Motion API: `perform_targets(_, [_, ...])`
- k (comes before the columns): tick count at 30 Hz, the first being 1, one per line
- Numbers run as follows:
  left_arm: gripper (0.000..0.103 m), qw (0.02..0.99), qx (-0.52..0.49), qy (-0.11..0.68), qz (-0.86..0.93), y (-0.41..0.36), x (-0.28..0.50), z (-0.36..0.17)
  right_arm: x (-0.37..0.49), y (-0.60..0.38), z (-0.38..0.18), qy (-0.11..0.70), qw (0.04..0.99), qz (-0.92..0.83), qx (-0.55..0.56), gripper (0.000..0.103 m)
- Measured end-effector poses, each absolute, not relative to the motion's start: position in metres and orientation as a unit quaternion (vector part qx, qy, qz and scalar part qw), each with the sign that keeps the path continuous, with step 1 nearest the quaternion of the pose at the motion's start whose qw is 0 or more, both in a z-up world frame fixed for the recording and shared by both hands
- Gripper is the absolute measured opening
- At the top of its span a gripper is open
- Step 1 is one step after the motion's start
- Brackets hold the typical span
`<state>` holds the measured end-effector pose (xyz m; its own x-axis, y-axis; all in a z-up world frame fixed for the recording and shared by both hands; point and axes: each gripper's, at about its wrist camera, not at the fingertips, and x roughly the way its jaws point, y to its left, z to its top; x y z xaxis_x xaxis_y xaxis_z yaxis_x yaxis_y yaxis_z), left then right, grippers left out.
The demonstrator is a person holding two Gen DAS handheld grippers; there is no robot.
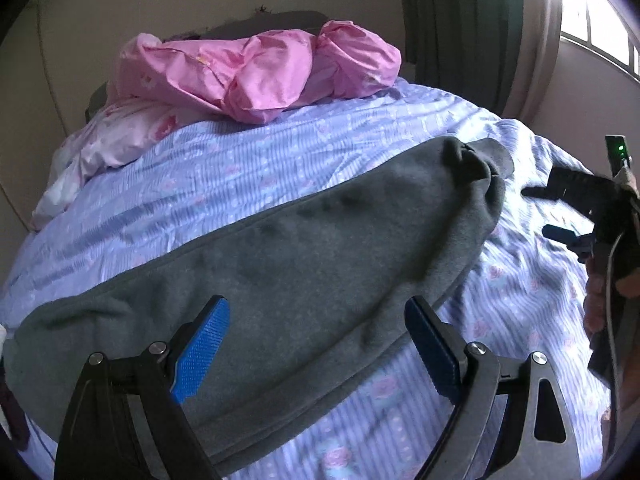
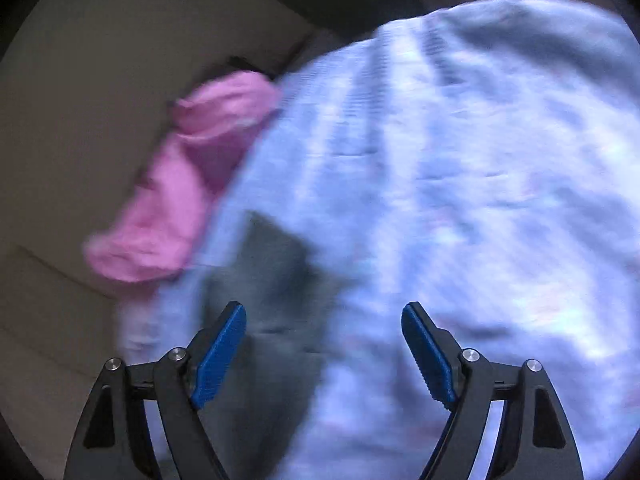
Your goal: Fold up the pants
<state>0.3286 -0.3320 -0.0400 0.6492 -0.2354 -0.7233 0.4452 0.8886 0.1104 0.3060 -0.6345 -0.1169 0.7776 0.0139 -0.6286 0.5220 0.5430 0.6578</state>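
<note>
Pants [image 1: 304, 256], grey and laid in one long band, run slantwise across the bed [image 1: 280, 152] in the left wrist view, from low left up to a rumpled end at upper right. The left hand-held gripper [image 1: 316, 344] hangs over their near edge with its blue pads wide apart and nothing between them. Behind the pants a pink bundle [image 1: 260, 72] lies at the head of the bed, and a green curtain [image 1: 468, 20] hangs by the window. At the right edge the right hand-held gripper [image 1: 556, 212] shows, clear of the cloth. The right wrist view is blurred: the right hand-held gripper [image 2: 324, 350] is well open and grips nothing, with the pants [image 2: 276, 276] lying under its left finger and the pink bundle [image 2: 180, 196] beyond.
</note>
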Motion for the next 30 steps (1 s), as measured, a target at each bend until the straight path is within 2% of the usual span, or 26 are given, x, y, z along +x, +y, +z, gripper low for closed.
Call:
perform_targets(1, [0.090, 0.895, 0.140, 0.376, -0.194, -0.334, 0.327, -0.042, 0.307, -0.635, -0.119, 0.310, 0.828, -0.165, 0.437, 0.060])
perform_targets(6, [0.090, 0.891, 0.148, 0.379, -0.203, -0.344, 0.322, -0.046, 0.328, -0.634, -0.127, 0.333, 0.822, -0.114, 0.447, 0.048])
perform_targets(14, [0.090, 0.895, 0.145, 0.378, -0.187, -0.335, 0.332, -0.042, 0.370, -0.632, -0.154, 0.359, 0.784, -0.078, 0.500, 0.047])
perform_targets(16, [0.090, 0.894, 0.143, 0.380, -0.190, -0.332, 0.332, -0.043, 0.370, -0.634, -0.158, 0.336, 0.769, -0.052, 0.541, 0.035])
perform_targets(20, [0.090, 0.893, 0.146, 0.382, -0.187, -0.329, 0.334, -0.046, 0.379, -0.625, -0.158, 0.345, 0.770, -0.057, 0.533, 0.035])
perform_targets(24, [0.090, 0.893, 0.159, 0.376, -0.187, -0.328, 0.331, -0.046, 0.363, -0.631, -0.180, 0.301, 0.735, -0.053, 0.606, 0.033])
perform_targets(26, [0.090, 0.895, 0.166, 0.370, -0.186, -0.330, 0.329, -0.045, 0.357, -0.632, -0.187, 0.285, 0.723, -0.050, 0.627, 0.031])
perform_targets(28, [0.090, 0.895, 0.174, 0.364, -0.190, -0.334, 0.326, -0.045, 0.347, -0.635, -0.196, 0.261, 0.703, -0.062, 0.658, 0.019])
perform_targets(30, [0.090, 0.894, 0.174, 0.363, -0.197, -0.336, 0.324, -0.045, 0.343, -0.634, -0.202, 0.250, 0.690, -0.067, 0.676, 0.019])
